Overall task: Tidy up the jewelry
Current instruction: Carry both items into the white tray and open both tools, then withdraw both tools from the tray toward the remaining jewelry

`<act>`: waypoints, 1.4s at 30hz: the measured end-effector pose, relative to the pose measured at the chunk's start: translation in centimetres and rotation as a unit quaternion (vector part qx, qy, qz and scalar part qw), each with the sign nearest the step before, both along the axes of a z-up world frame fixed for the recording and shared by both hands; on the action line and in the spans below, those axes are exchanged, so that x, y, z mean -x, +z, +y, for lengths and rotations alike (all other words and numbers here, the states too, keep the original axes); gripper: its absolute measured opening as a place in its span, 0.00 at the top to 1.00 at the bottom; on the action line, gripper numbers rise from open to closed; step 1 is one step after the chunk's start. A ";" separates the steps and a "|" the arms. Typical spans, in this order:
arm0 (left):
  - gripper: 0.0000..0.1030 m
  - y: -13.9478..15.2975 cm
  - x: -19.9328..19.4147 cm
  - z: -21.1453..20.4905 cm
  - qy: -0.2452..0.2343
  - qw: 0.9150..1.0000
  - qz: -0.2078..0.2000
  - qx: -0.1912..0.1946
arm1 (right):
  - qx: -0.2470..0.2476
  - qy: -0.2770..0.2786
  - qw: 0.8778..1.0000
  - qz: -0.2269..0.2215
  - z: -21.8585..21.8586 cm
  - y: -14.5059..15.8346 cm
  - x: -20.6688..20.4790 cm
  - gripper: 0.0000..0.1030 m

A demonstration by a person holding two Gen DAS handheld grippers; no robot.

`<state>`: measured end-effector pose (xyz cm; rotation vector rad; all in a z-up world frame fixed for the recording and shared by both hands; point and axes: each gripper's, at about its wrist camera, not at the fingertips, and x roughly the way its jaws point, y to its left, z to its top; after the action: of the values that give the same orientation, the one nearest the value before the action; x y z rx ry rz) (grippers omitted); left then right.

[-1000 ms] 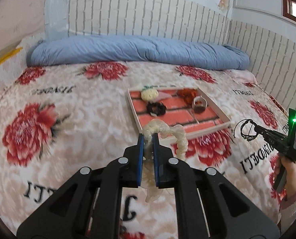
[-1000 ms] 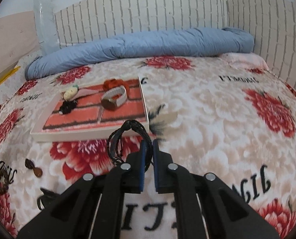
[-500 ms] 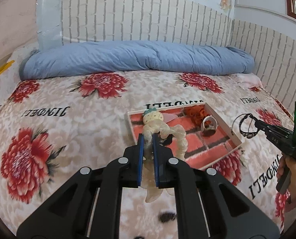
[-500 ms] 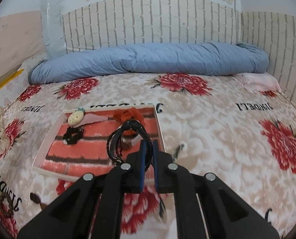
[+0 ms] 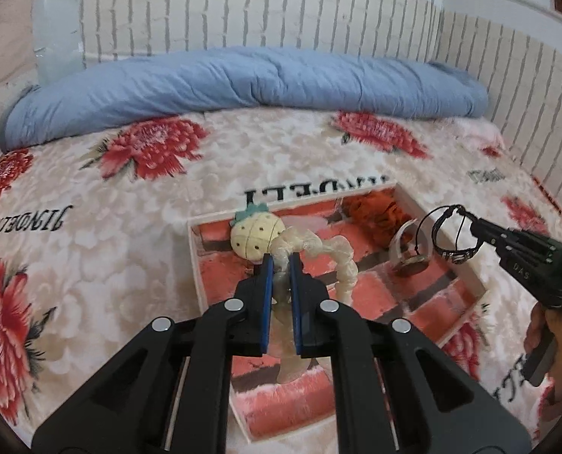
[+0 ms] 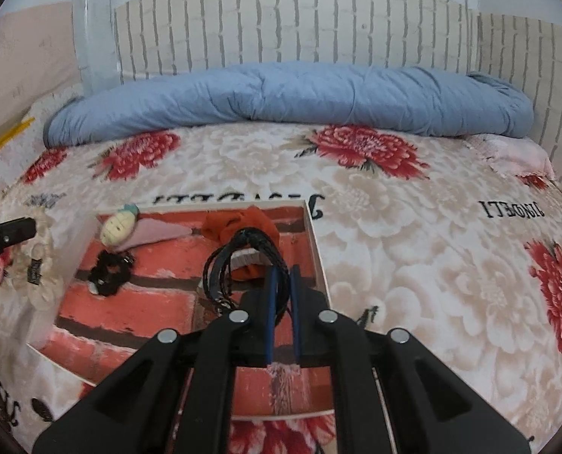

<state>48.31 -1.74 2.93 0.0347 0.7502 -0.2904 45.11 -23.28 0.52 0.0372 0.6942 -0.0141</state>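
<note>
A white-rimmed tray [image 5: 194,261] [image 6: 316,244] with a red brick-print floor lies on the flowered bedspread. My left gripper [image 5: 280,261] is shut on a cream translucent scrunchie [image 5: 330,249] and hangs over the tray's near half. My right gripper [image 6: 283,270] [image 5: 470,223] is shut on a black braided cord bracelet [image 6: 239,261] [image 5: 449,240], held above the tray's right side. Inside the tray lie a pineapple hair clip [image 5: 256,234] [image 6: 119,226], an orange scrunchie [image 6: 243,223] [image 5: 375,208], a black scrunchie [image 6: 109,272] and a white ring-shaped band [image 5: 404,244].
A rolled blue duvet [image 5: 243,83] [image 6: 288,94] lies along the brick-pattern headboard wall. Small dark pieces [image 6: 41,412] lie on the bedspread left of the tray in the right wrist view. A person's hand [image 5: 553,344] grips the right tool's handle.
Both grippers have travelled toward the tray, which now looks larger and lies under them. The cream scrunchie and the black bracelet stay gripped throughout.
</note>
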 end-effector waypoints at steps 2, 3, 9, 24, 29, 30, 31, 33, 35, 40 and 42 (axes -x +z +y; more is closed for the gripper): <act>0.93 -1.4 -1.2 -0.3 0.003 1.000 0.012 -0.007 | 0.005 -0.001 1.000 0.006 0.1 -0.8 -0.7 0.93; 0.93 -1.9 -1.7 -0.3 0.005 1.000 0.018 -0.006 | 0.004 -0.001 1.000 0.009 0.0 -1.1 -0.9 0.93; 0.93 -4.6 -3.9 0.0 0.020 0.999 0.042 -0.009 | 0.009 -0.001 1.000 0.021 0.3 -2.3 -2.6 0.93; 0.81 -7.5 -5.5 -0.2 0.047 0.994 0.081 -0.054 | 0.003 0.021 0.998 0.063 0.9 -5.1 -4.1 0.90; 0.51 -7.4 -5.2 -0.1 0.052 0.994 0.080 -0.057 | 0.008 0.029 0.997 0.066 0.7 -5.0 -3.9 0.89; 0.47 -7.2 -5.1 -0.1 0.053 0.994 0.075 -0.058 | 0.007 0.028 0.997 0.065 0.6 -4.9 -3.8 0.81; 0.46 -7.0 -5.0 -0.1 0.052 0.994 0.074 -0.058 | 0.004 0.027 0.998 0.063 0.4 -4.7 -3.7 0.76; 0.39 -6.7 -4.7 0.0 0.049 0.994 0.076 -0.058 | -0.005 0.025 0.998 0.057 0.0 -4.2 -3.3 0.56; 0.30 -6.0 -4.3 0.0 0.047 0.995 0.069 -0.060 | -0.012 0.024 0.998 0.054 -0.2 -3.8 -3.0 0.48; 0.11 -4.3 -2.7 0.7 0.052 0.995 0.054 -0.059 | -0.005 0.013 0.999 0.039 -0.5 -2.5 -1.5 0.31; 0.07 -3.6 -1.9 1.3 0.054 0.996 0.053 -0.047 | -0.002 0.001 1.000 0.028 -0.6 -2.0 -0.6 0.22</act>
<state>50.23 -0.44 -0.71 0.0676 0.8687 -0.1537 45.71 -23.90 -1.51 0.0405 0.7500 -0.0116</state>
